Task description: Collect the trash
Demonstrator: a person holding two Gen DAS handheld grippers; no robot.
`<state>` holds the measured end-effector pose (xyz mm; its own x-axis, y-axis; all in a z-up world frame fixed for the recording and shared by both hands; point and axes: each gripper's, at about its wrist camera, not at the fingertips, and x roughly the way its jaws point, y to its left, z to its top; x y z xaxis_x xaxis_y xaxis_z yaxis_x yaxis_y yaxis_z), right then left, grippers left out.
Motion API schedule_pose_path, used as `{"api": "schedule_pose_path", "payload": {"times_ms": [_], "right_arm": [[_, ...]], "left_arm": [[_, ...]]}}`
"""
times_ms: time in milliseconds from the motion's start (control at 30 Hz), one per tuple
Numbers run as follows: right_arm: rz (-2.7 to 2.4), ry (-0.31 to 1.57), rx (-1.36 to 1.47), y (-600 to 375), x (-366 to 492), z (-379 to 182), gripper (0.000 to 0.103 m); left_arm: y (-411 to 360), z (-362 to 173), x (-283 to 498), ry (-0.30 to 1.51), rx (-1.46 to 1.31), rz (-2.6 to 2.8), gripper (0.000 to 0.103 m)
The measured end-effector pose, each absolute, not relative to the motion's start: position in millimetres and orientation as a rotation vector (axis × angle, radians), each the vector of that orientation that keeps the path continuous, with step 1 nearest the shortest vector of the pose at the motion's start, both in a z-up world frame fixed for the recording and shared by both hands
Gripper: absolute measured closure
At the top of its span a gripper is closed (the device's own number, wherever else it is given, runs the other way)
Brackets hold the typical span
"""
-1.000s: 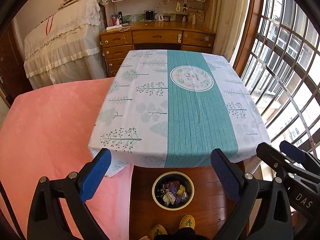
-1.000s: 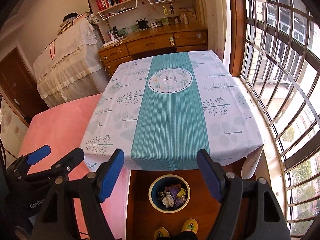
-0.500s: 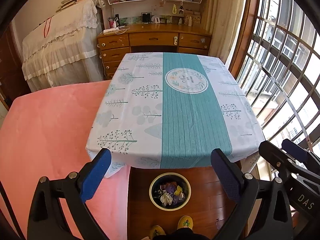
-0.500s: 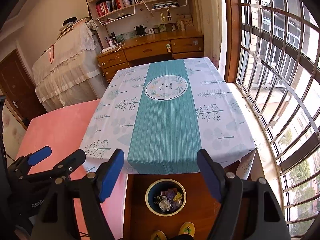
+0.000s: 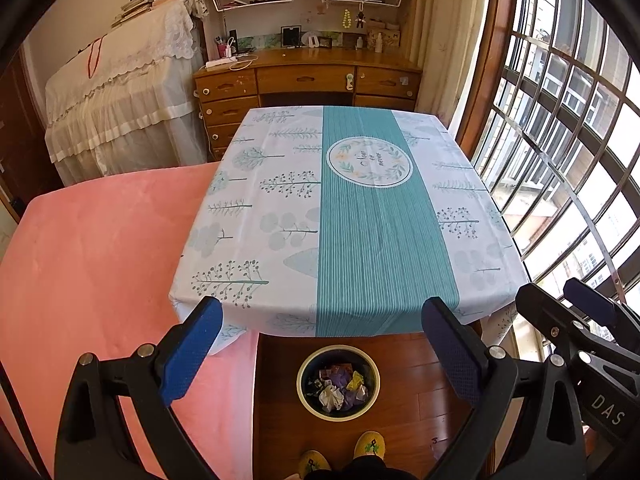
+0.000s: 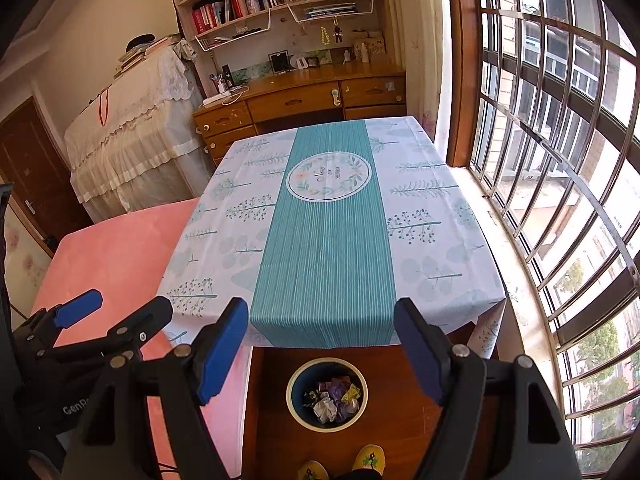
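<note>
Gaping blue-padded claw [image 5: 320,344], round bin [image 5: 338,415], crumpled wrappers [image 5: 334,390]

My tongs: blue pads [image 5: 191,350]. Tablecloth [image 5: 280,216] centre frame: white, little trees, teal stripe. Pink blanket [image 5: 92,264] left. Bin [image 5: 338,415] bottom: dark blue inside, purple, yellow, white scraps.

The left gripper [image 5: 320,350] is held high and is pointed forward and somewhat down, with its jaws spread wide and nothing between the blue pads [image 5: 191,350]. The right gripper [image 6: 320,350] is held at about the same height, just beside it, and is also wide open, with nothing held. Each gripper is seen at the edge of the other's view. Two feet in yellow slippers [image 5: 370,444] are seen below, at the bottom edge.
</note>
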<state>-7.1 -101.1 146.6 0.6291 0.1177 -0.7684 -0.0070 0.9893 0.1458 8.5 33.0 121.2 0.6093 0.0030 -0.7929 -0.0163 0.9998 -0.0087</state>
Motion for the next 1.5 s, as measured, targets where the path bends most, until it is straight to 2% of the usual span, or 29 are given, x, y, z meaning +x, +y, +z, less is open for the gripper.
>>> {"api": "schedule_pose_path", "payload": {"times_ms": [1500], "right_arm": [[0.108,0.952,0.147,-128,15,121,0.027]], "left_arm": [[9,105,24,0.976,0.012,0.076,0.004]]}}
